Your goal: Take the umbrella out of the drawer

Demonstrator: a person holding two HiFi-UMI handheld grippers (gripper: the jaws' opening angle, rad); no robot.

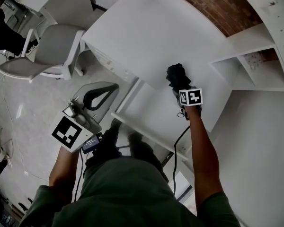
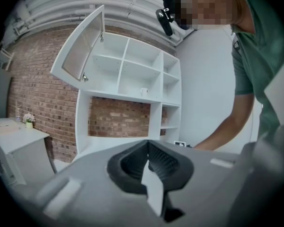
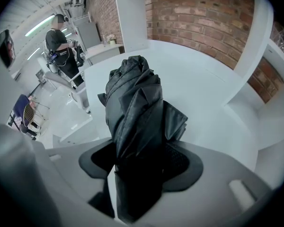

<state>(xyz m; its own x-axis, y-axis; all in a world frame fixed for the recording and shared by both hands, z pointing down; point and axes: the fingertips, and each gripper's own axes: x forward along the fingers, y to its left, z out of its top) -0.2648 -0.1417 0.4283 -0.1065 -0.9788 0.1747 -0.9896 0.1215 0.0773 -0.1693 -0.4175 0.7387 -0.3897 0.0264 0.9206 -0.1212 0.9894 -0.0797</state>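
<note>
A black folded umbrella (image 1: 176, 74) hangs above the back of the open white drawer (image 1: 154, 109), at the front edge of the white desk top (image 1: 151, 37). My right gripper (image 1: 179, 85) points steeply down and is shut on the umbrella. In the right gripper view its fabric (image 3: 135, 103) fills the gap between the jaws of the right gripper (image 3: 141, 150). My left gripper (image 1: 114, 86) is off to the left of the drawer, over the floor. Its tips meet with nothing between them in the left gripper view (image 2: 147, 143).
A grey chair (image 1: 57, 48) stands left of the desk. White open shelving (image 1: 255, 65) lines the brick wall (image 1: 217, 4) at the right, and the shelving (image 2: 132, 74) has a raised cabinet door (image 2: 80, 46). Another person (image 3: 61, 46) stands at a far table.
</note>
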